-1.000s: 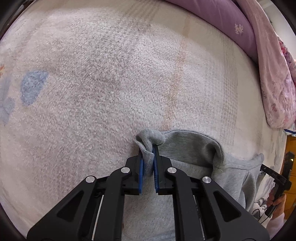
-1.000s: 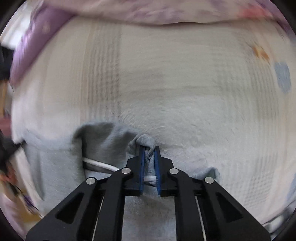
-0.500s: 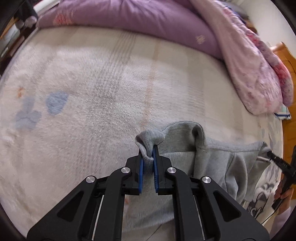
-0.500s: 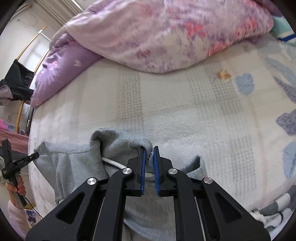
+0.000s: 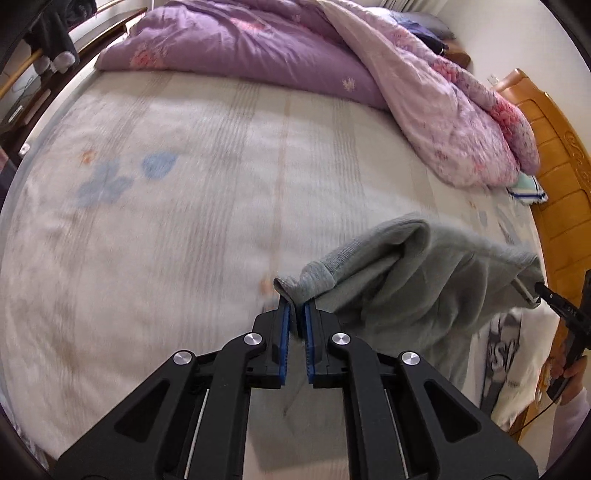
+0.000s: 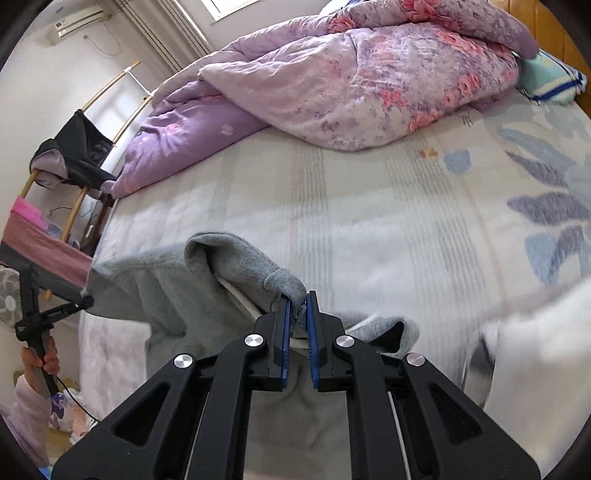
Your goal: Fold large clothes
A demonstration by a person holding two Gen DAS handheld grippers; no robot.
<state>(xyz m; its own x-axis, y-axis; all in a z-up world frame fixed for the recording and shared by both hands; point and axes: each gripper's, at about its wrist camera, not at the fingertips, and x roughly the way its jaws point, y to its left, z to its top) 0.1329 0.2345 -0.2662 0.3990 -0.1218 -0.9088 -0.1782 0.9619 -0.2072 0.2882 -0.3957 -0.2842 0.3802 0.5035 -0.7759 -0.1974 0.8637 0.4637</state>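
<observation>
While both grippers clamp its edge, the grey hoodie point(image 5: 413, 291) hangs stretched between them above the bed sheet point(image 5: 221, 184): left gripper point(image 5: 295, 314) pinching one corner, right gripper point(image 6: 298, 308) the other, long axis running hand to hand.

I'm seeing soft, even daylight filling both views, coming in from the window point(image 6: 229, 5) at the top of the right view. Motion blur is smearing the bed point(image 5: 207, 206) and the grey garment point(image 5: 424, 280), worst at the right view's lower right. The fisheye is bending the edges, with dark corners. No glare; shadows are staying faint.
</observation>
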